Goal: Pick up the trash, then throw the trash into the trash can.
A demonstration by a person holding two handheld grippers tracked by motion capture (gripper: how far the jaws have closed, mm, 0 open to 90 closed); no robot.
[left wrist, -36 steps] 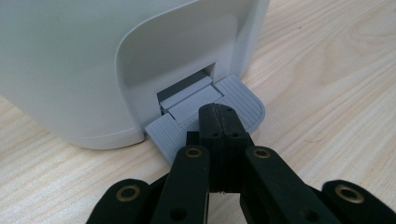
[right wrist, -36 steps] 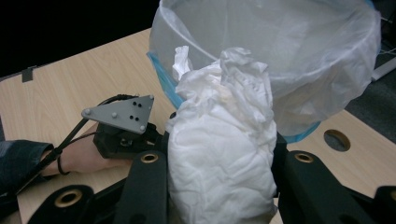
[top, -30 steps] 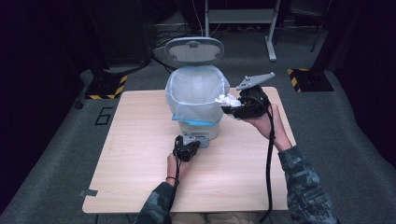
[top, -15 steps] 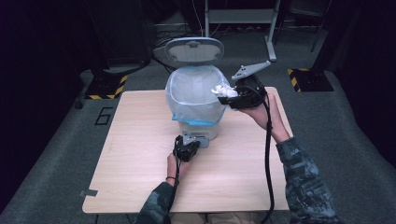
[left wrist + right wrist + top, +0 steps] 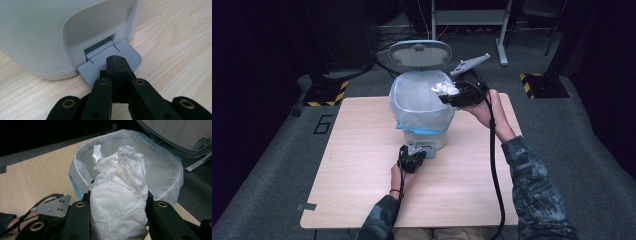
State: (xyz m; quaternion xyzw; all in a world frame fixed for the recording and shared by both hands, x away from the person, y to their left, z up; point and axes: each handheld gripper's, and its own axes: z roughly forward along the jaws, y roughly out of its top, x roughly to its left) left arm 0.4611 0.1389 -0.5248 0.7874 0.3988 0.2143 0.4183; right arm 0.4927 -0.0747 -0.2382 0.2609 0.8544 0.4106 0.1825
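Note:
A grey pedal bin [image 5: 427, 132] stands mid-table with its lid [image 5: 419, 52] raised and a clear blue-edged bag [image 5: 412, 102] lining it. My left gripper [image 5: 413, 159] is shut with nothing between its jaws. In the left gripper view its tips [image 5: 117, 61] rest on the ribbed grey pedal [image 5: 128, 53] at the bin's foot [image 5: 50, 32]. My right gripper [image 5: 447, 95] is held at the bag's right rim, shut on a crumpled white tissue wad [image 5: 443, 88]. In the right gripper view the tissue wad [image 5: 118, 200] bulges between the jaws in front of the bag's mouth [image 5: 162, 167].
The wooden table [image 5: 352, 165] has bare room left and right of the bin. A cable [image 5: 492, 150] trails from the right gripper along the forearm. Beyond the table are a dark floor, a metal stand [image 5: 502, 30] and yellow-black floor markers [image 5: 539, 85].
My right gripper has risen and moved left with the tissue wad, from beside the bin up to the bag's rim. The left gripper has stayed on the pedal and the lid stays raised.

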